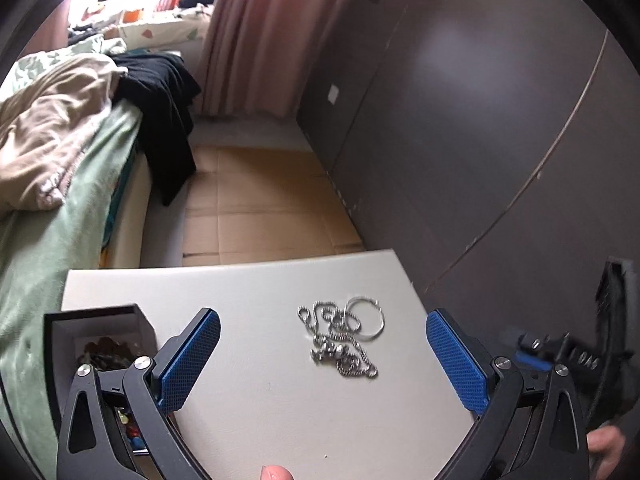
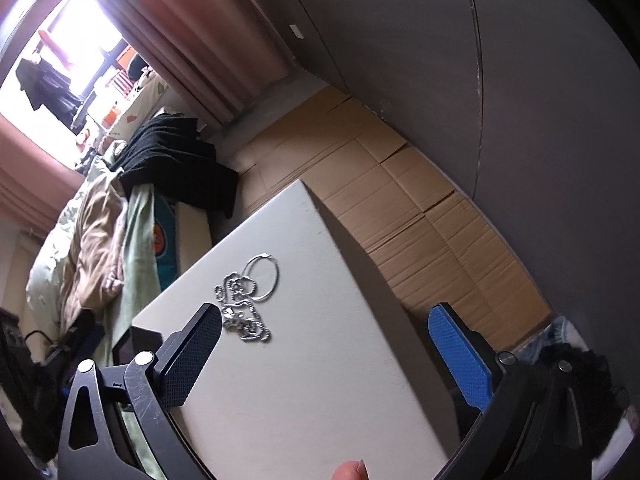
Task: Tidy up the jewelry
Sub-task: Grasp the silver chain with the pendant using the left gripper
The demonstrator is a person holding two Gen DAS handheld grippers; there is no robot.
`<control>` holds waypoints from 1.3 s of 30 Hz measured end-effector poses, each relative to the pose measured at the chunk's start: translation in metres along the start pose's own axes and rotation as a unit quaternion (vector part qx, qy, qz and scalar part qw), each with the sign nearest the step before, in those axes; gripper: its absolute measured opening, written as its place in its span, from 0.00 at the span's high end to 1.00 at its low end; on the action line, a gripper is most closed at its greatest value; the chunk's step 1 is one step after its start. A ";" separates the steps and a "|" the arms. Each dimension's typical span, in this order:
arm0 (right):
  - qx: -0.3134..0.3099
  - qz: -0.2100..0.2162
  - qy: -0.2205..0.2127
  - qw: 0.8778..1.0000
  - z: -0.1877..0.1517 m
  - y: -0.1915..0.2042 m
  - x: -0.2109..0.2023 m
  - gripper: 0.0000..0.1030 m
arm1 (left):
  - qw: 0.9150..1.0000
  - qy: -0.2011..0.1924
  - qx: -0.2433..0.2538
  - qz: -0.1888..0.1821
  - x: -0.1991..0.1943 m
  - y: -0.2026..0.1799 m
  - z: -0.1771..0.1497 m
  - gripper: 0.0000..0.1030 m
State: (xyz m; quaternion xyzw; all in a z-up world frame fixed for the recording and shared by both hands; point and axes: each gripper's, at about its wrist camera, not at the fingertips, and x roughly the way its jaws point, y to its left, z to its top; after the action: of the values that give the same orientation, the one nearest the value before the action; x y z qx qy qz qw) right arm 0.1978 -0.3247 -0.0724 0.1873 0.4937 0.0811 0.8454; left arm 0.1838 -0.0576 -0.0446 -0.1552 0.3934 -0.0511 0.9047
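The left gripper [image 1: 323, 360] hangs spread wide and empty over the white table [image 1: 256, 400], and the right gripper [image 2: 325, 354] gapes likewise. Between the left one's blue pads [image 1: 456, 360] lies a silver chain [image 1: 340, 340] tangled against a hoop [image 1: 368, 318], near the table's far right corner. A box [image 1: 96, 320] sits at the left edge.

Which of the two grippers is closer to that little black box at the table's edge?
Left. The black box sits right beside the left gripper, touching its left finger's outline. The right gripper sits farther over, the box beyond its left finger.
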 end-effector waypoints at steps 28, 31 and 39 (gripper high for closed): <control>0.057 0.009 0.028 0.998 0.021 -0.012 0.026 0.00 | 0.983 0.106 0.082 0.125 0.121 -0.019 -0.040 0.34; 0.054 0.010 0.032 0.998 0.020 -0.010 0.028 0.00 | 0.983 0.110 0.087 0.121 0.115 -0.015 -0.044 0.39; 0.045 0.005 0.038 0.998 0.014 -0.005 0.028 0.00 | 0.986 0.104 0.077 0.108 0.105 -0.001 -0.044 0.62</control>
State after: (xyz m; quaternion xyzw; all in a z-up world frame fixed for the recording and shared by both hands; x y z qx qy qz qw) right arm 0.2238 -0.3241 -0.0907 0.2248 0.5276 0.0699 0.8162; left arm 0.2236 -0.0917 -0.1458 -0.0355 0.4950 0.0010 0.8682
